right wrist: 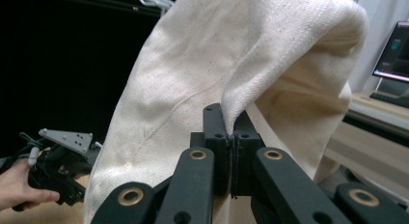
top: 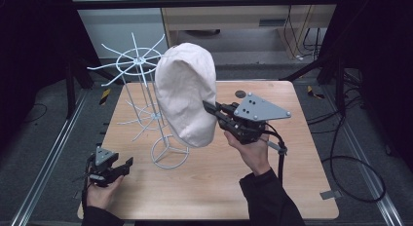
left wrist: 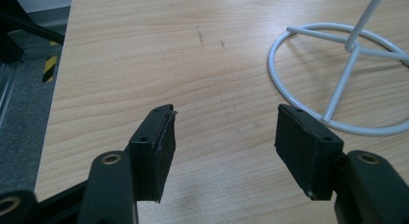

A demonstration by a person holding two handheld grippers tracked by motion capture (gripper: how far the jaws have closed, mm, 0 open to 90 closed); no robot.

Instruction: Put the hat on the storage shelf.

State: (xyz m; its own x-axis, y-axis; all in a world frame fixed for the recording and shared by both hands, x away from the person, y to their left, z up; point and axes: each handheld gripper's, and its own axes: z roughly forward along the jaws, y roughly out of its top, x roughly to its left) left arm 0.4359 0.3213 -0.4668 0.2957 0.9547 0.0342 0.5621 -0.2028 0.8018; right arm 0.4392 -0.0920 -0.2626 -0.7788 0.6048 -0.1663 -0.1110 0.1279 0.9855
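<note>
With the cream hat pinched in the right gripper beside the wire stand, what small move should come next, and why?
Probably carry the hat a little further left and lower it onto the wire stand. The right gripper is shut on a fold of its fabric, the hat hangs against the stand's spokes without sitting on them, and the left gripper waits open near the base.

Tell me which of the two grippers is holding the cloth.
The right gripper, its jaws pinched shut on a fold of the cream cloth by the white wire stand. The left gripper sits open over bare table.
</note>
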